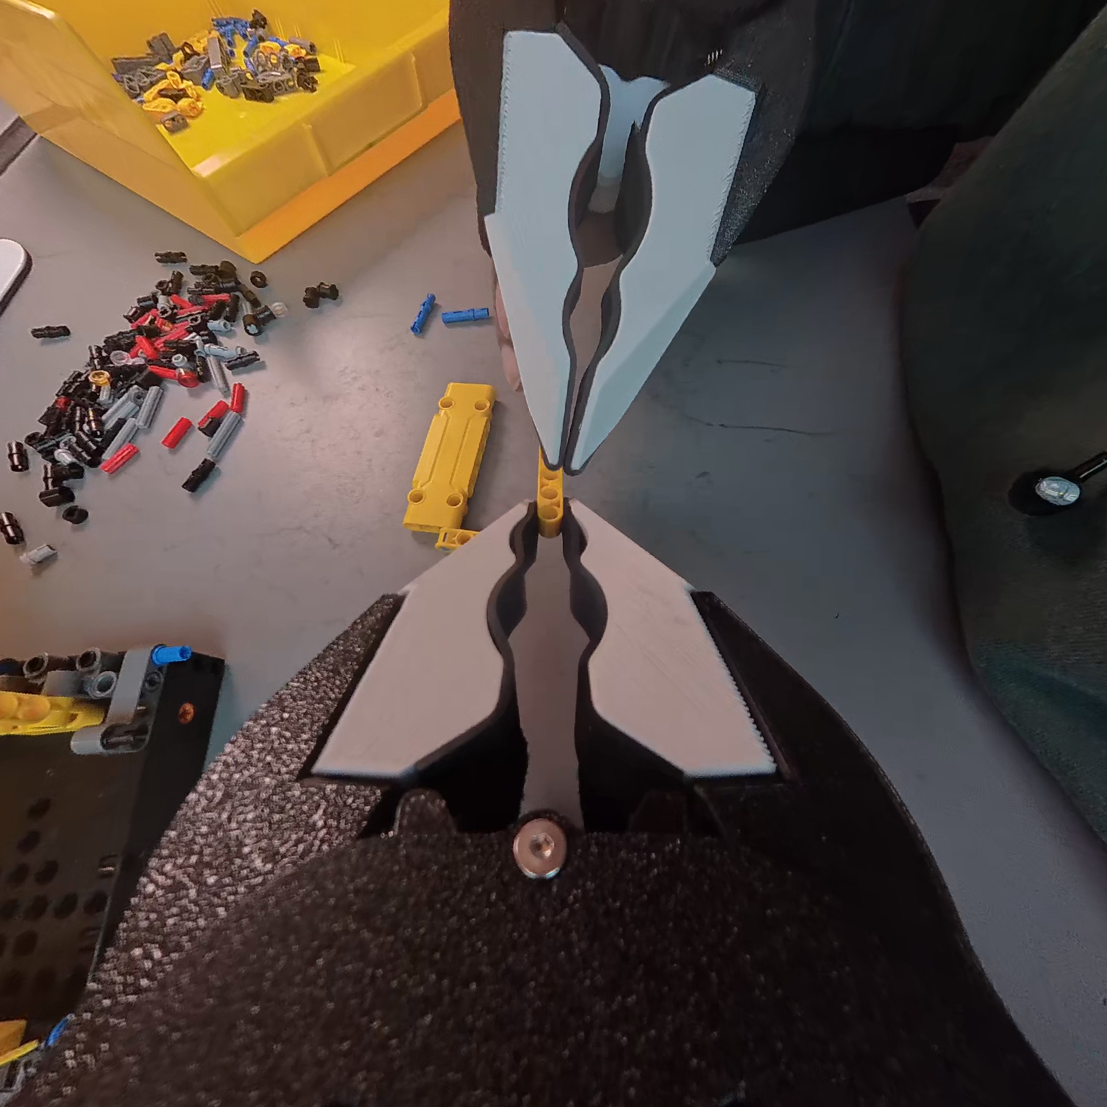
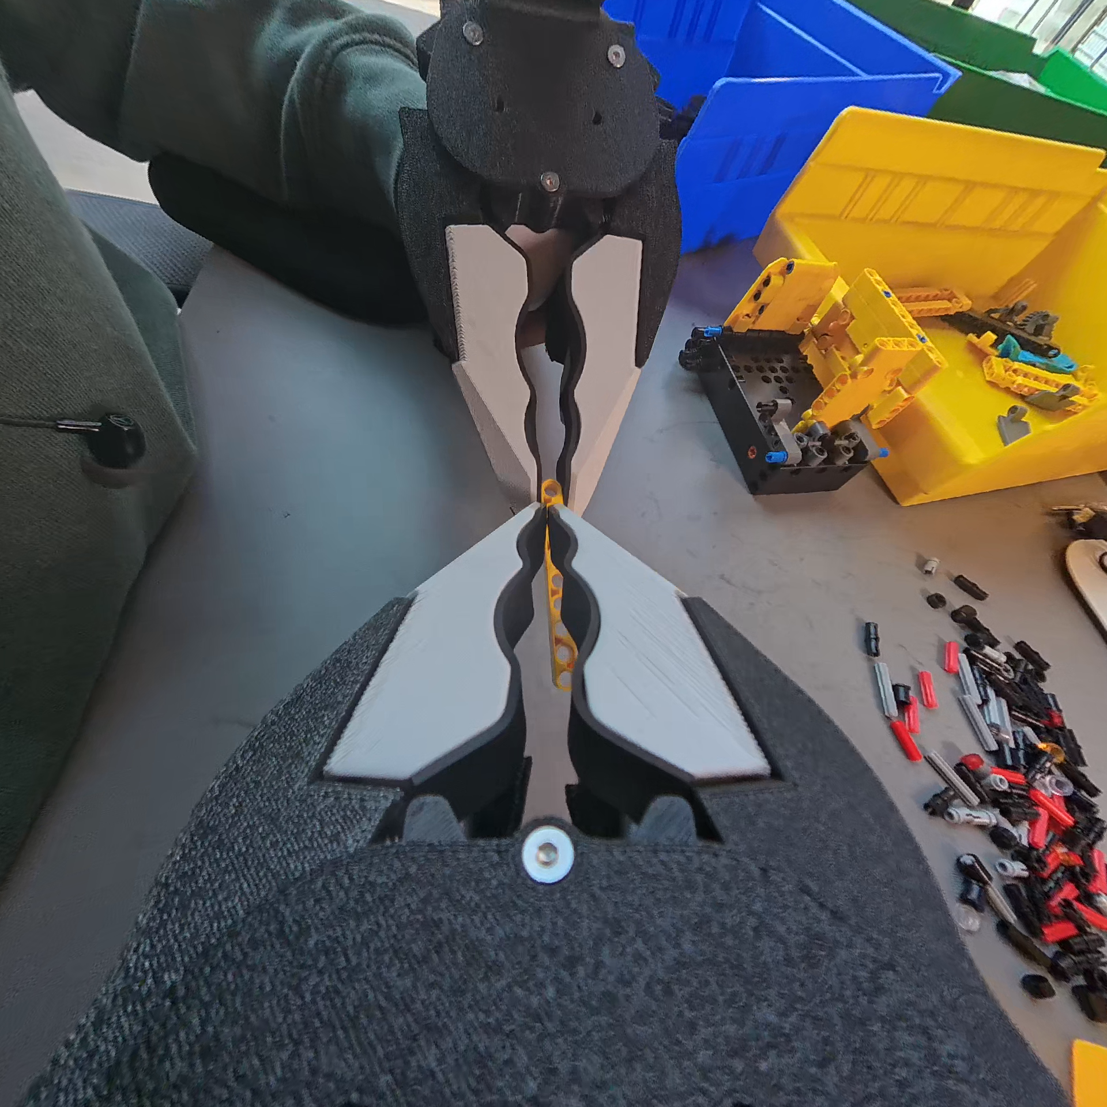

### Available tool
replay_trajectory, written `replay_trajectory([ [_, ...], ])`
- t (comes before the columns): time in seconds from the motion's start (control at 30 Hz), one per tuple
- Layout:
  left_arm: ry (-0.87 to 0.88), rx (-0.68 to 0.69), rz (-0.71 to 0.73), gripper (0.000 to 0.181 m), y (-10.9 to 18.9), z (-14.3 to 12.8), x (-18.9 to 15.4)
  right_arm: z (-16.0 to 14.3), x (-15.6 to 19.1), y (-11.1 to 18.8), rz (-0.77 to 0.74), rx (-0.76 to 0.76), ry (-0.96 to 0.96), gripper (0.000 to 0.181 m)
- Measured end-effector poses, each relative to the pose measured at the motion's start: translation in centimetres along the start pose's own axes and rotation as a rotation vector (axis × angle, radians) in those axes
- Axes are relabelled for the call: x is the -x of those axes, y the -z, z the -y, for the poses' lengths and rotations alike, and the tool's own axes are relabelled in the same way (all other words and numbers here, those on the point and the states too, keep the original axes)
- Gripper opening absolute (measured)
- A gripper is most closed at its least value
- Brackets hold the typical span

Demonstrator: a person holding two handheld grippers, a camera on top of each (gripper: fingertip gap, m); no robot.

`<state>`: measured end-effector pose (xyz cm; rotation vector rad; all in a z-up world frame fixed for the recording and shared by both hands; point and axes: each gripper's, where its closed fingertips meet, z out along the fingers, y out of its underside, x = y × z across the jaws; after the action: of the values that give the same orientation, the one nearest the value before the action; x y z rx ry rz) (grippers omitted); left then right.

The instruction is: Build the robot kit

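Note:
A thin yellow beam with holes (image 1: pixel 550 494) is held in the air between the two grippers, which face each other tip to tip. My left gripper (image 1: pixel 549 512) is shut on one end of it. My right gripper (image 1: pixel 560 464) comes in from above in the left wrist view and is shut on the other end. In the right wrist view the yellow beam (image 2: pixel 557 599) runs back between my right gripper's (image 2: pixel 546 509) fingers, and the left gripper (image 2: pixel 552 479) pinches its far tip.
Grey table (image 1: pixel 749 389). Loose pile of black, red and grey pins (image 1: pixel 150 371) (image 2: pixel 1018 779). Yellow panel piece (image 1: pixel 452 455) and two blue pins (image 1: pixel 455 314) lie near the grippers. Half-built black-and-yellow model (image 2: pixel 826 383). Yellow bin (image 1: pixel 239 150), blue bin (image 2: pixel 779 90). Person's green sleeve (image 2: pixel 239 120). The tips of both grippers are at nearly the same place.

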<state>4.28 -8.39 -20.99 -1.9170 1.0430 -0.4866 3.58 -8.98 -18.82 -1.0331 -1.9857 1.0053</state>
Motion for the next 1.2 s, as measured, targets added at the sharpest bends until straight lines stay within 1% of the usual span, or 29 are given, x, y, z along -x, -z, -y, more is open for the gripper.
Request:
replay_trajectory([
  [0.17,-0.012,0.010,0.000,0.006,-0.1,-0.1,-0.2,-0.3,0.3,-0.6,0.012,0.030,0.025,0.000],
  [0.3,-0.013,0.000,-0.005,0.006,-0.1,0.1,-0.3,0.5,0.2,-0.6,0.011,0.004,0.020,0.000],
  [0.4,-0.019,0.004,-0.001,0.006,0.0,-0.1,-0.3,0.5,0.3,-0.8,0.015,0.012,0.030,0.000],
  [0.47,-0.013,-0.009,-0.005,0.006,0.1,0.2,-0.3,0.4,0.0,-0.6,0.010,0.008,0.025,0.001],
  [0.53,-0.011,-0.015,-0.002,0.006,0.2,0.3,-0.3,0.8,-1.0,0.3,-0.018,-0.023,0.002,0.003],
  [0.57,-0.011,-0.017,0.000,0.006,0.2,0.3,-0.2,1.1,-1.7,1.0,-0.038,-0.046,-0.018,0.005],
  [0.63,-0.007,-0.022,0.000,0.006,0.3,0.4,-0.2,1.4,-4.1,2.8,-0.134,-0.088,-0.050,0.005],
  [0.77,-0.006,-0.015,-0.007,0.006,0.2,0.2,-0.3,0.9,-9.5,6.6,-0.412,-0.141,-0.108,0.003],
  [0.87,-0.008,0.020,-0.041,0.006,-0.1,-0.4,-0.8,0.3,-12.3,8.5,-0.560,-0.162,-0.151,0.002],
  [0.97,-0.015,0.058,-0.066,0.006,-0.3,-1.0,-1.2,0.4,-14.4,9.4,-0.642,-0.173,-0.162,0.002],
  [1.03,-0.023,0.081,-0.065,0.006,-0.5,-1.3,-1.3,1.1,-16.0,9.8,-0.684,-0.181,-0.157,0.002],
  [1.2,-0.026,0.135,-0.041,0.006,-0.5,-2.3,-1.0,4.8,-20.8,10.5,-0.762,-0.280,-0.153,0.003],
])
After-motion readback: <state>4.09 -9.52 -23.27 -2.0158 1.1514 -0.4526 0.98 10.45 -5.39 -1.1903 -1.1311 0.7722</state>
